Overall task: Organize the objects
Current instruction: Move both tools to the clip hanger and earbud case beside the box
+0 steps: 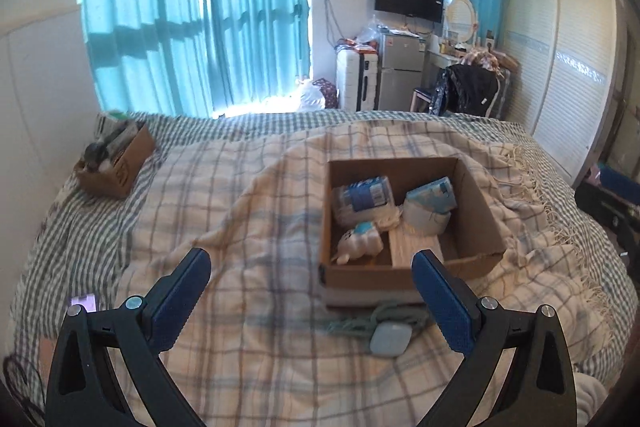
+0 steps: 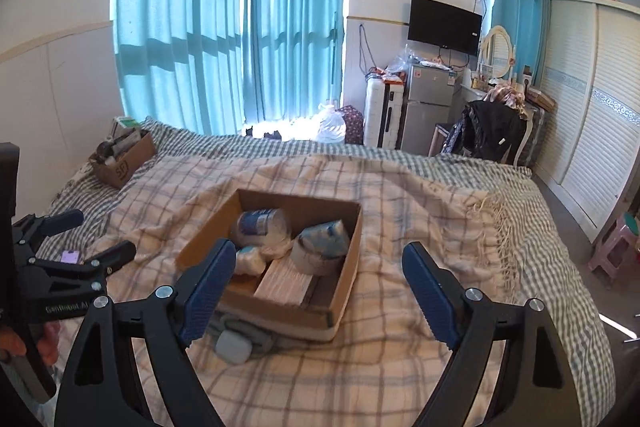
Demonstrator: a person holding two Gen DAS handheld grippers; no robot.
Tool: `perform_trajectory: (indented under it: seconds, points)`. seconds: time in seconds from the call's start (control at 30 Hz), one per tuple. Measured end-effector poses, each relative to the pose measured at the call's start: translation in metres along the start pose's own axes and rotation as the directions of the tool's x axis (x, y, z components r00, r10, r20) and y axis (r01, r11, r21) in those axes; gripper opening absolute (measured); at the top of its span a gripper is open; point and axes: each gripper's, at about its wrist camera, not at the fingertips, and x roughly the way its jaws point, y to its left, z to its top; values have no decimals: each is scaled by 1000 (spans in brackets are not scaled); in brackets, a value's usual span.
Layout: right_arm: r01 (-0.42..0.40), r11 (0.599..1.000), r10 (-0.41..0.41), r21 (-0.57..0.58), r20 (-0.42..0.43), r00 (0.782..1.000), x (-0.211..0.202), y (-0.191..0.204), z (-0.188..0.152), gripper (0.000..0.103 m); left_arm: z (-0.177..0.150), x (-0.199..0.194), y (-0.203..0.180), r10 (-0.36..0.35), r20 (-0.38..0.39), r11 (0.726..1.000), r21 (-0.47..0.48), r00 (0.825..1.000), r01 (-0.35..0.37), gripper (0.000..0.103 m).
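With both grippers spread and empty, go for the charger at six o'clock of the box. Lower left gripper squarely, pinch its sides, mind the cord. Keep right gripper clear above.

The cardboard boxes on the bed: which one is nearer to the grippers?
The large open box holding tissue packs, right ahead of both grippers. The other box, smaller and printed, sits far off at the bed's far left edge by the wall.

Both tongs agape, empty
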Motion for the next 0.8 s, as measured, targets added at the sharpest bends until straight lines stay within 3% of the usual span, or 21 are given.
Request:
perform_trajectory:
  seconds: [0.13,0.43,0.8]
  points:
    - [-24,1000,24,-9,-34,999,7,23,-36,85,-36,3,23,18,-34,997,-72,999,-21,103]
    - [-42,998,36,-40,-142,989,63,59,-93,85,-100,44,43,70,-121,990,-115,990,-84,103]
    - [-53,998,40,-35,-288,957,134,73,-141,85,-130,103,36,99,-170,994,-28,980,-106,103]
